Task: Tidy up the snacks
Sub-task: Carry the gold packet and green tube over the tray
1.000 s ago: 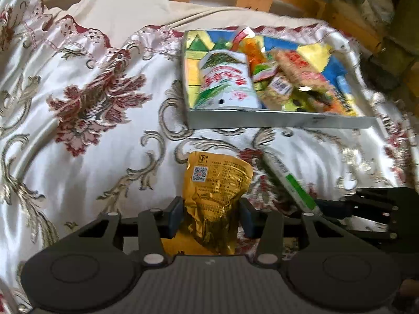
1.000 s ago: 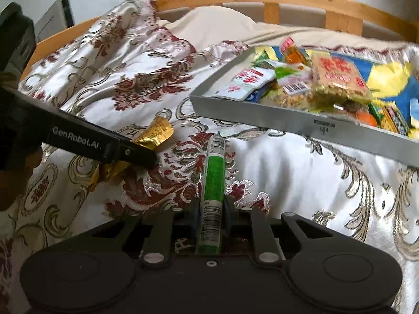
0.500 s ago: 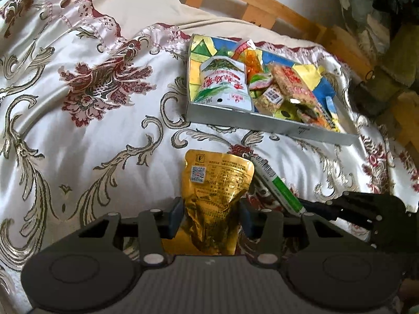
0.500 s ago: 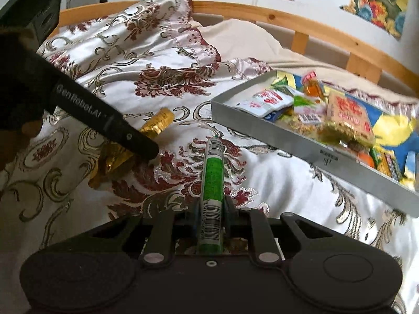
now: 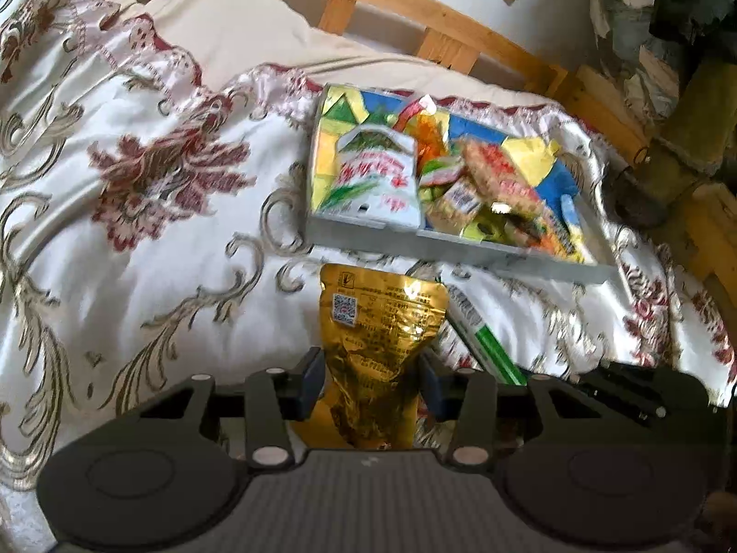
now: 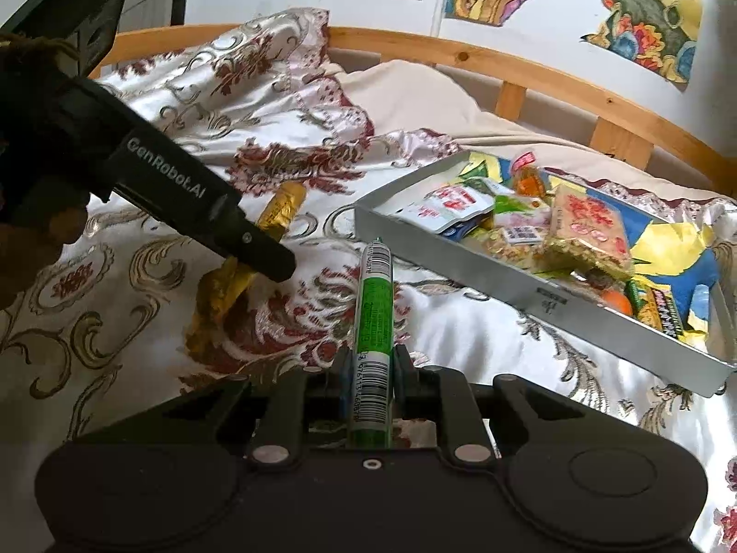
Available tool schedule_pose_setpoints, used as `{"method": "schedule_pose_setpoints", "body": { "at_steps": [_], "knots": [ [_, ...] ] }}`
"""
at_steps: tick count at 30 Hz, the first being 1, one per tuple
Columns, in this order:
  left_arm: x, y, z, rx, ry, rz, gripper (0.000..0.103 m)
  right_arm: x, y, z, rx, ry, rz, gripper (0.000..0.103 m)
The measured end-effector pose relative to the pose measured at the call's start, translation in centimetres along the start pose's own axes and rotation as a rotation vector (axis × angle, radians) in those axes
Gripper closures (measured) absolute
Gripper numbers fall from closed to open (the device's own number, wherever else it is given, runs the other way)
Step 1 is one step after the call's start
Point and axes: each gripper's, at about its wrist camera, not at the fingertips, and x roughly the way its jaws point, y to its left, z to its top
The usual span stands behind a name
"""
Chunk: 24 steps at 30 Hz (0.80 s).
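My left gripper (image 5: 373,382) has its jaws closing, and their pads press both sides of a crinkled gold snack pouch (image 5: 382,318) above the bedspread. My right gripper (image 6: 372,378) is shut on a slim green and white snack stick (image 6: 375,295) that points away from me. In the right wrist view the left gripper (image 6: 271,262) reaches in from the left with the gold pouch (image 6: 221,290) in it. Ahead lies a grey tray (image 5: 460,249) with a colourful lining, holding several snack packets, among them a white and red bag (image 5: 382,179).
Everything rests on a bed with a shiny white bedspread (image 5: 138,239) patterned in red and gold. A wooden headboard (image 6: 506,69) runs behind the tray, a cream pillow (image 5: 239,32) lies against it, and bright posters hang on the wall (image 6: 645,23).
Both views have tilted up and rolled, so more of the headboard and wall shows. Each gripper still has its snack, and the tray has not moved.
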Motion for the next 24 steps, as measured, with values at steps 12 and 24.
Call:
{"method": "schedule_pose_setpoints", "body": {
  "at_steps": [12,24],
  "knots": [
    [2.0,-3.9,7.1,0.039,-0.106,-0.042,0.065,-1.7,-4.1,2.4,0.067,-0.097,-0.088,0.084],
    [5.7,-3.5,4.5,0.128,-0.014,0.037,0.034,-1.3,-5.7,0.5,0.120,-0.044,-0.110,0.084]
  ]
}}
